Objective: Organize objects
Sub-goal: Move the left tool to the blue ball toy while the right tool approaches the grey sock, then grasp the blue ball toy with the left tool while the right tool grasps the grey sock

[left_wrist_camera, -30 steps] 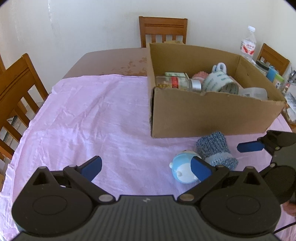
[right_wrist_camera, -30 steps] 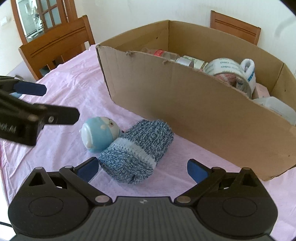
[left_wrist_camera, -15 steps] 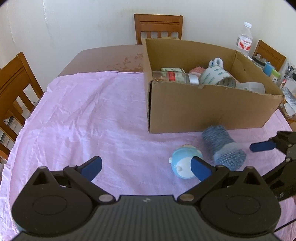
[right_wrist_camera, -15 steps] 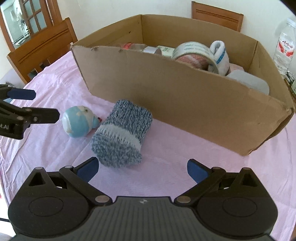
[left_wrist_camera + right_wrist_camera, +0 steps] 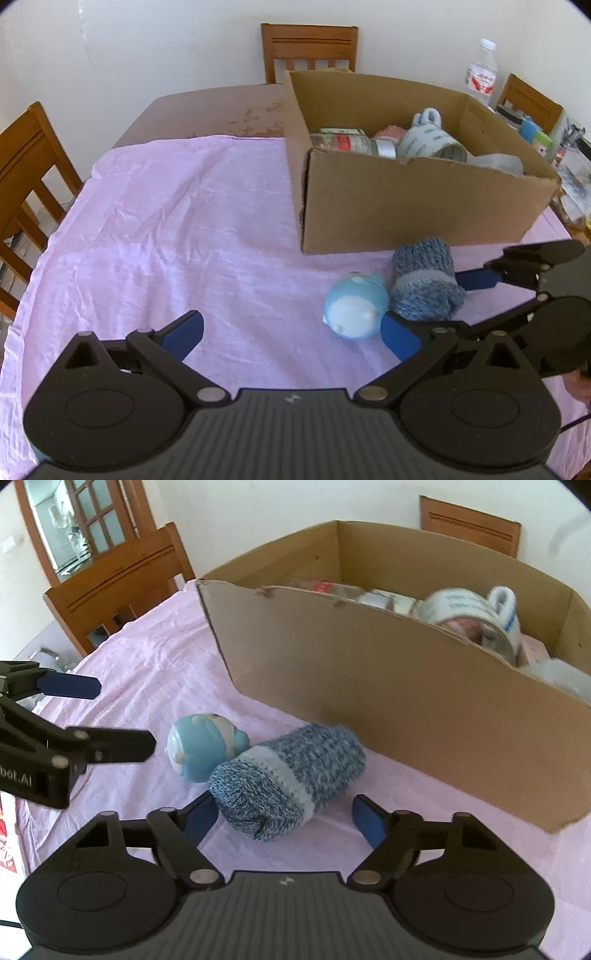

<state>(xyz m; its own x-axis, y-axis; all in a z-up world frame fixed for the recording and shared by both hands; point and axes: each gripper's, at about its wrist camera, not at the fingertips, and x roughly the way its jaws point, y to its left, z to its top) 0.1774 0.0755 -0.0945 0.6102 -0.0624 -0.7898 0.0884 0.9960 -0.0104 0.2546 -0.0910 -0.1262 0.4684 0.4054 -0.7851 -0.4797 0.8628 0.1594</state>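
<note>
A: Where's the sock (image 5: 286,775) at?
B: Rolled up on the pink cloth (image 5: 166,236) covering the surface, just in front of the box (image 5: 406,206), touching a little blue toy (image 5: 356,310).
A: Right gripper (image 5: 284,818) got it?
B: Not quite. Its jaws have just been closing with the sock's near end between them; the left pad looks like it touches, the right one sits apart. So not clamped.
A: And the left gripper (image 5: 291,334)?
B: Jaws spread wide, nothing in them, hanging over the cloth beside the toy.
A: Box?
B: Has a mug (image 5: 432,142) and jar (image 5: 343,142) lying inside.
</note>
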